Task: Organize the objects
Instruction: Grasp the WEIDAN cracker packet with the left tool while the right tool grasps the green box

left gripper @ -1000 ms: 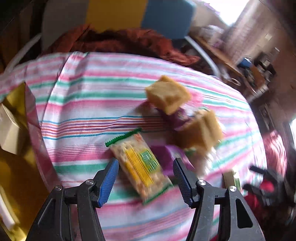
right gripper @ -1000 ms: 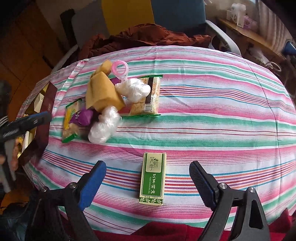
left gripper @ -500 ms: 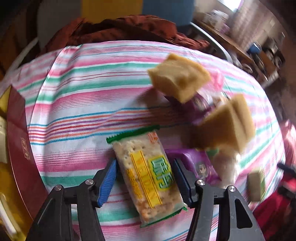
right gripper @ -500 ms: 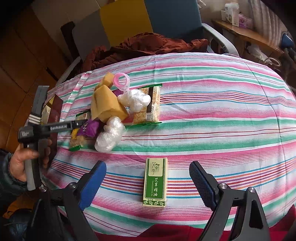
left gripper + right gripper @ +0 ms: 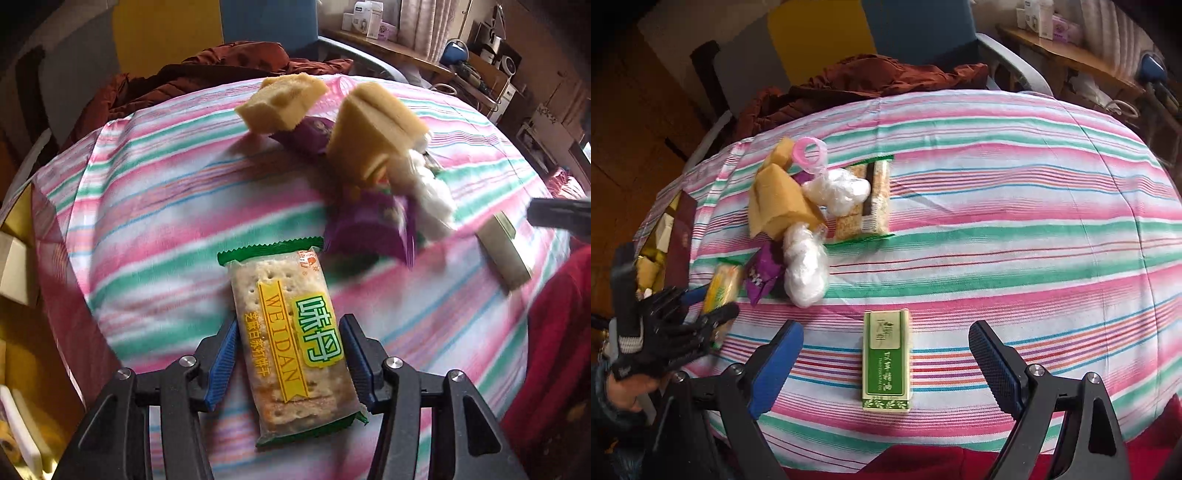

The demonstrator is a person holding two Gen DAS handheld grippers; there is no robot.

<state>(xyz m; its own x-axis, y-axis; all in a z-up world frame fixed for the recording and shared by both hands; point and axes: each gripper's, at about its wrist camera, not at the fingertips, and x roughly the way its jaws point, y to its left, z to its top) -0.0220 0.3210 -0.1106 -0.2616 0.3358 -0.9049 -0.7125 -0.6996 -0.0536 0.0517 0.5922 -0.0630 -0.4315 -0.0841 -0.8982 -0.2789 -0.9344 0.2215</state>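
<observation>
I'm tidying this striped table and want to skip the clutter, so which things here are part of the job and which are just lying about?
Part of the job:
- cracker packet, between the closing left tool
- green box, below the open right tool
- sponges
- purple wrappers
- plastic wads
- pink ring

Lying about:
- brown cloth
- chair
- shelf
</observation>
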